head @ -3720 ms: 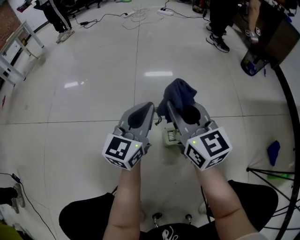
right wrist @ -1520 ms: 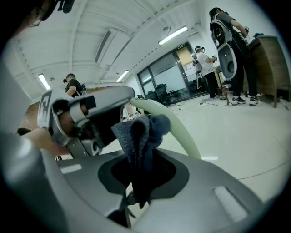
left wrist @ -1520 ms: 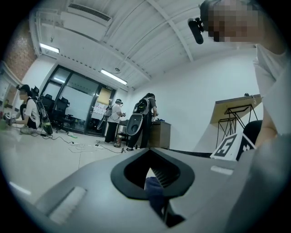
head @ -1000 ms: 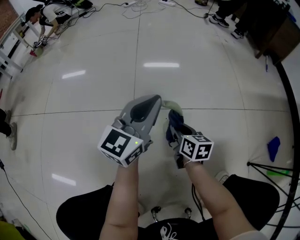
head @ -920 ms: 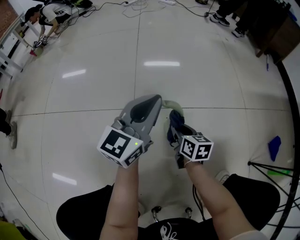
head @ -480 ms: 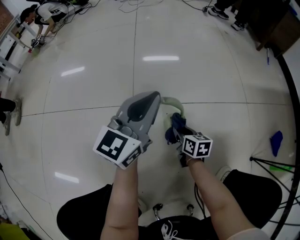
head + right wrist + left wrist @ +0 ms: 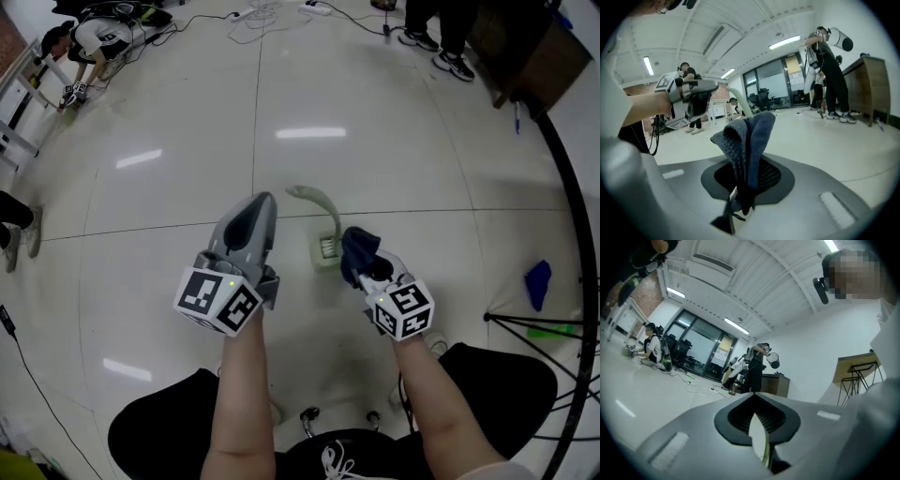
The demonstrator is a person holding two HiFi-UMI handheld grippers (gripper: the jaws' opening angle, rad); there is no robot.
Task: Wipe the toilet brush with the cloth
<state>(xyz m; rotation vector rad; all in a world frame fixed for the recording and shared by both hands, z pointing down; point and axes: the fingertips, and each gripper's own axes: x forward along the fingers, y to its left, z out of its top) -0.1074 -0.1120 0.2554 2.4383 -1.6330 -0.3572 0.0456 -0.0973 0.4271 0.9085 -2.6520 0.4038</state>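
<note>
The pale green toilet brush (image 7: 325, 246) is down on the white floor, its curved handle (image 7: 307, 197) running up and to the left. My left gripper (image 7: 260, 199) hovers left of the handle, apart from it, jaws closed to a thin slit (image 7: 755, 420) with nothing held. On the brush's right side, my right gripper (image 7: 364, 261) is shut on a dark blue cloth (image 7: 357, 247). That cloth (image 7: 747, 136) stands bunched up out of the right gripper's jaws (image 7: 744, 176). The cloth sits right beside the brush head; contact cannot be told.
A blue rag (image 7: 537, 284) and black stand legs (image 7: 548, 330) are on the floor at the right. A dark wooden cabinet (image 7: 525, 47) and people's shoes (image 7: 441, 56) are at the far right, cables (image 7: 267, 14) at the back, a crouching person (image 7: 98, 37) far left.
My left gripper has let go of the brush handle and drawn back to the left. The brush now rests apart from it, and the right gripper still holds the cloth beside the brush head.
</note>
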